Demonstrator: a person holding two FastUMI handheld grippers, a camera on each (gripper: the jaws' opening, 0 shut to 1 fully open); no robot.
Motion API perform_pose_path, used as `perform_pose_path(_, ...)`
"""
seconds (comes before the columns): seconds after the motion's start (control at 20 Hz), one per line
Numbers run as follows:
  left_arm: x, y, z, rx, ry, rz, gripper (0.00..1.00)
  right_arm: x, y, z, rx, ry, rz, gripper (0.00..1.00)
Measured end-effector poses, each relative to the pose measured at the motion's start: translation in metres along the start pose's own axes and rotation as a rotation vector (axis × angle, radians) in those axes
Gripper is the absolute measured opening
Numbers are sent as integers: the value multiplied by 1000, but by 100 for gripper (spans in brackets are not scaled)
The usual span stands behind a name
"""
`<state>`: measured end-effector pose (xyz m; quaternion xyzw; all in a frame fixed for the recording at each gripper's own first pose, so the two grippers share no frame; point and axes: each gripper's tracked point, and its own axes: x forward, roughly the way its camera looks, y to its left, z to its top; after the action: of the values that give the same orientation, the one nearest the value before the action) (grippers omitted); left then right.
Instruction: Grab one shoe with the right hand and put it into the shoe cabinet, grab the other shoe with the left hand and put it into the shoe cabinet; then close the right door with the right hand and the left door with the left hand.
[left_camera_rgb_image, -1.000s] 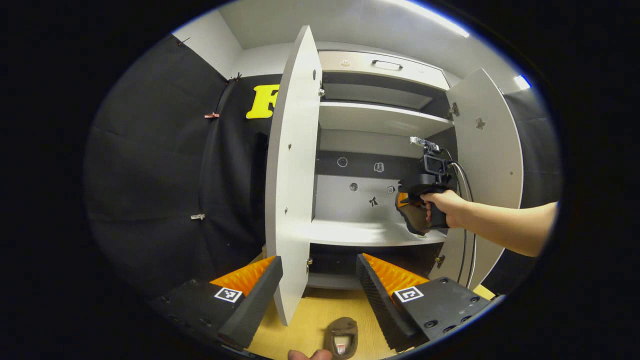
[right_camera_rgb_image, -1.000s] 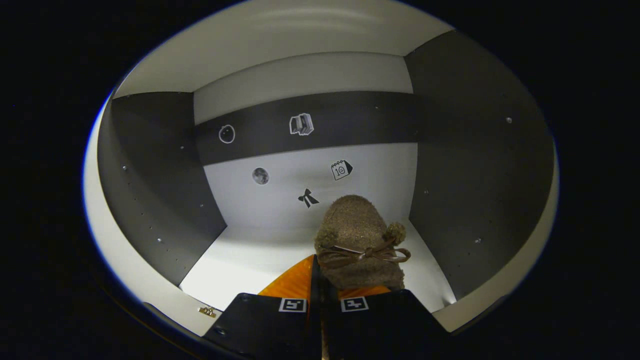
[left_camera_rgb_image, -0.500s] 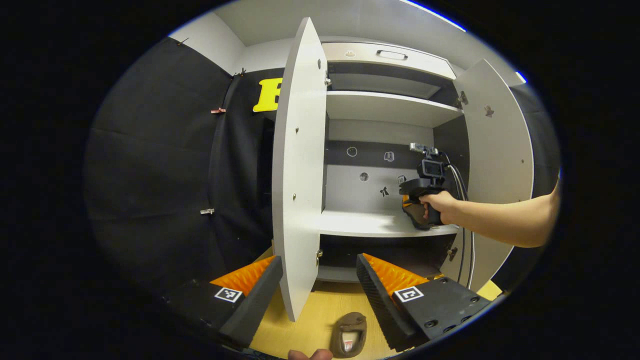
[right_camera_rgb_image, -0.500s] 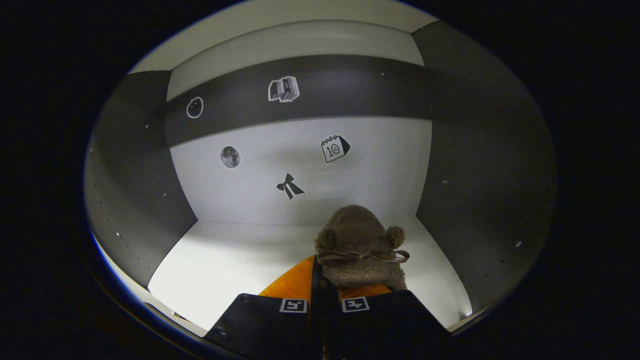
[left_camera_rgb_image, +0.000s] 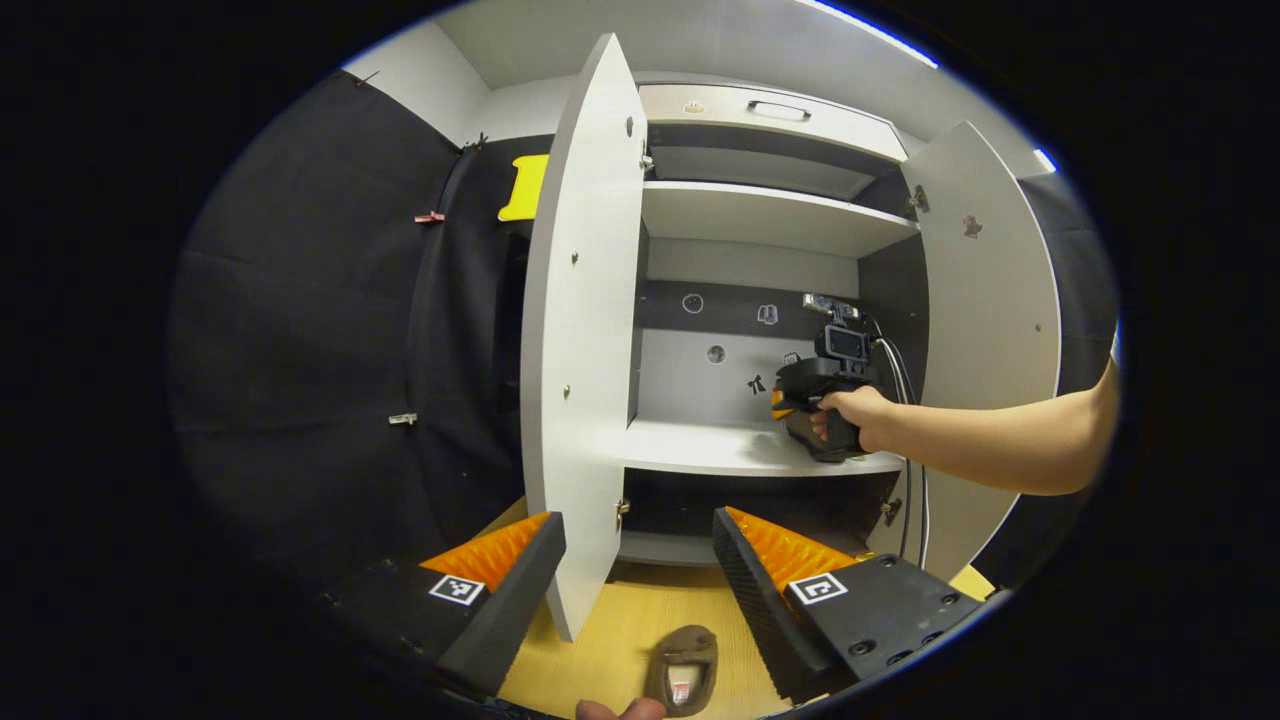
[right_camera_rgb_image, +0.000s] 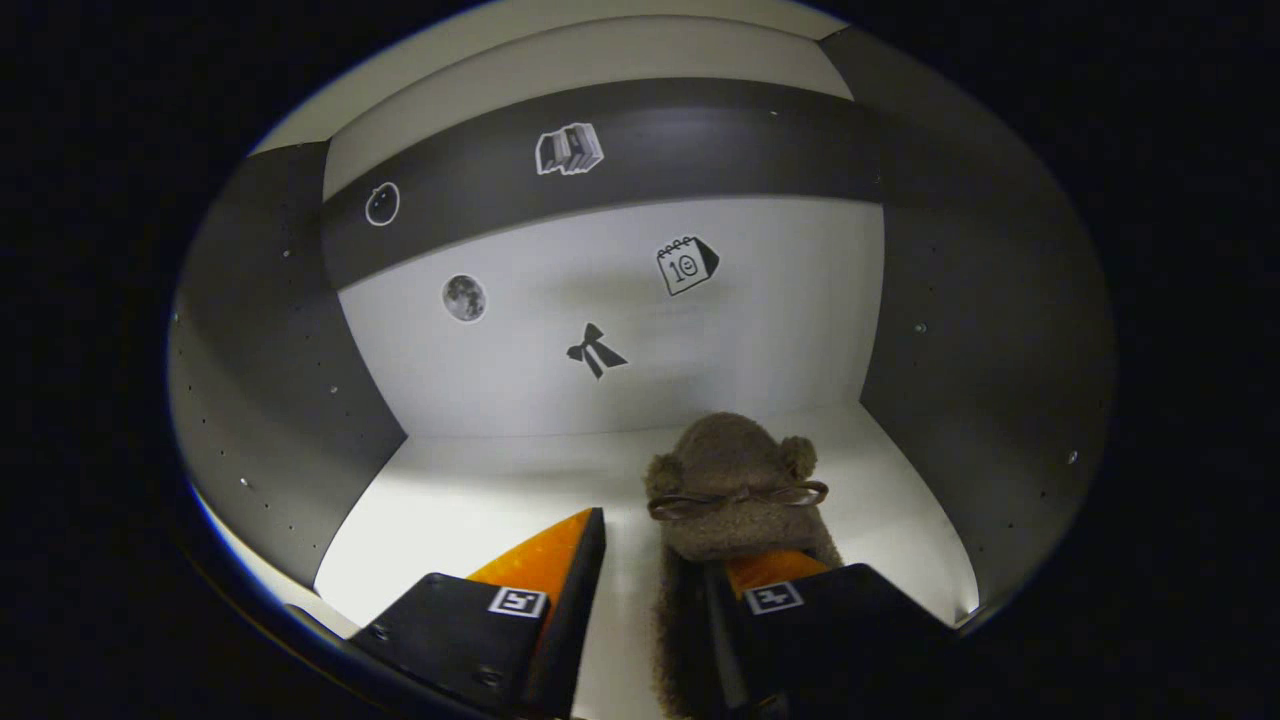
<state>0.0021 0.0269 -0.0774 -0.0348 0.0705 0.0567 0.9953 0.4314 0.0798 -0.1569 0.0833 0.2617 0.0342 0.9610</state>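
A: Right gripper (right_camera_rgb_image: 645, 580): what did we have?

B: We had its jaws parted. Left finger stood clear of the brown fuzzy shoe (right_camera_rgb_image: 735, 485); the right finger (right_camera_rgb_image: 800, 600) was touching or just beside the shoe's side, we couldn't tell which. So no two-sided grip.

A: Where was that shoe?

B: On the white middle shelf (right_camera_rgb_image: 480, 510) inside the shoe cabinet (left_camera_rgb_image: 770, 215), toe toward the back wall, near the right side panel. Bow strap across the top. From the left gripper view we saw the right gripper (left_camera_rgb_image: 790, 405) in the person's hand (left_camera_rgb_image: 850, 415), reaching over that shelf.

A: Left gripper?

B: Left gripper (left_camera_rgb_image: 640, 560) was wide open, nothing between the fingers. We were looking past them at the left door's (left_camera_rgb_image: 580, 330) edge, which sat in the gap.

A: Second shoe?

B: Other shoe (left_camera_rgb_image: 685, 670) lay on the wooden floor (left_camera_rgb_image: 620, 640), low between the left fingers, opening up, in front of the cabinet.

A: Doors?

B: Both swung open. Right door (left_camera_rgb_image: 985, 320) was behind the forearm.

A: Anything else?

B: Small stickers (right_camera_rgb_image: 680, 265) on the cabinet's back wall, above the shoe.
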Motion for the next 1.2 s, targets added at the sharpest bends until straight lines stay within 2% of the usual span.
perform_pose_path(0.15, 2, -5, 0, 0, -1, -18, 95, -17, 7, -1, -21, 5, 20, 84)
perform_pose_path(0.2, 3, -6, 2, 1, -3, -23, 95, -23, 7, 0, -34, 0, 20, 83)
perform_pose_path(0.25, 4, -7, 1, 2, -4, -29, 95, -30, 6, 2, -47, -8, 19, 92)
perform_pose_path(0.4, 6, -11, -2, 0, 3, -57, 95, -56, 3, 7, -56, -39, 26, 95)
perform_pose_path(0.75, 15, -13, -36, -15, 83, -102, 95, -152, -5, 32, -101, -247, 61, 97)
perform_pose_path(0.9, 17, -17, -63, -16, 147, -119, 95, -208, -4, 35, -95, -327, 101, 97)
perform_pose_path(1.15, 28, -21, -129, 34, 292, -152, 95, -291, -11, 39, -157, -464, 88, 97)
perform_pose_path(1.2, 30, -22, -147, 52, 331, -158, 95, -304, -10, 36, -156, -475, 93, 100)
